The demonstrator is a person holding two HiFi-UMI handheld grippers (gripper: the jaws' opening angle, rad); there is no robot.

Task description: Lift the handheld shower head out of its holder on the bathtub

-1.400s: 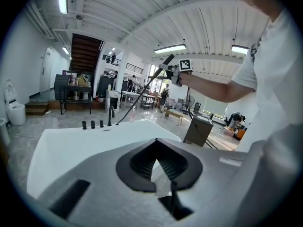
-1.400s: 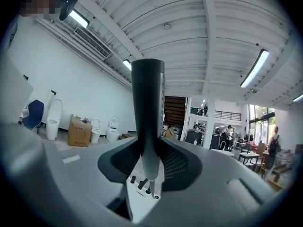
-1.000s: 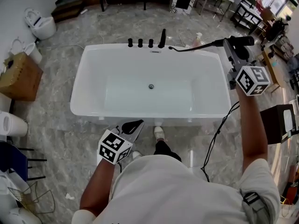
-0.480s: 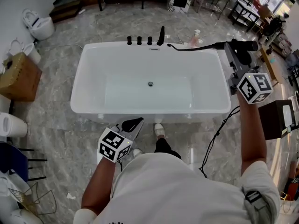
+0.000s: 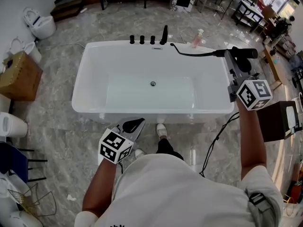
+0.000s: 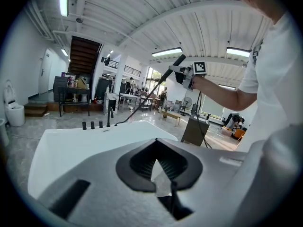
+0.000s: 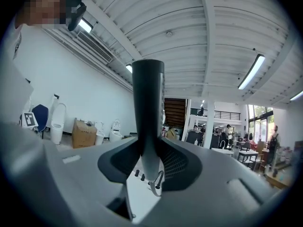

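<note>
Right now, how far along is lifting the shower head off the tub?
Done: the shower head is lifted clear, clamped in the right gripper over the right rim of the bathtub. In hand: its hose hangs back to the far rim. Remaining: nothing obvious; the left gripper is empty.

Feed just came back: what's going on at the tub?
A person stands at the white bathtub. The right gripper is clamped on the black shower head, held in the air above the tub's right end, its hose running back toward the fittings on the far rim. The left gripper is shut, empty, low by the near rim.
</note>
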